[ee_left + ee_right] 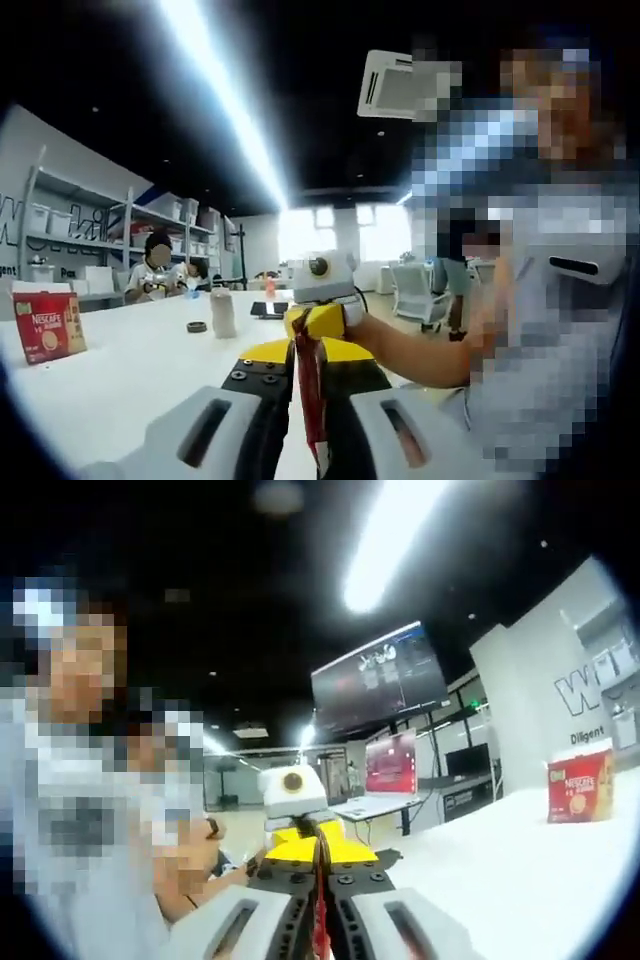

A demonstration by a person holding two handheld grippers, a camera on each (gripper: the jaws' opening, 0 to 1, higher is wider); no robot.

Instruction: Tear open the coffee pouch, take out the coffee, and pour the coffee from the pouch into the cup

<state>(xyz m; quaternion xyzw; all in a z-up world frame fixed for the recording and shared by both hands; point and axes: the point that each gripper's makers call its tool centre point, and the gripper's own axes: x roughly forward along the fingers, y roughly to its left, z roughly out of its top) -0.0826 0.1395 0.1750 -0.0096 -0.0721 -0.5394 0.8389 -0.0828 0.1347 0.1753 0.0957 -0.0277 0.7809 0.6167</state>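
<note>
The coffee pouch (308,385) is a thin red strip with a bit of yellow on it. It is held up in the air above the white worktop (130,365), between the two grippers. In the left gripper view, the left gripper (305,440) has its fingers (262,425) pressed close together on the near end of the pouch. The pouch runs up from there to the right gripper (312,322), which faces back and pinches the far end with its yellow fingers. A person's hand (395,350) holds that gripper.

In the right gripper view, the right gripper (320,920) has its own fingers (290,915) squeezed tight on the pouch, which looks like a thin red line (320,900) seen from the edge. The left gripper (318,848) faces back from the other end and grips it too.

On the worktop, far to one side, stands a red Nescafe box (48,326). Farther along sit a small pale bottle (223,313) and a little dark lid (197,326) just beside it. People (155,268) sit at the far end, in front of shelves (75,225) with white bins.
</note>
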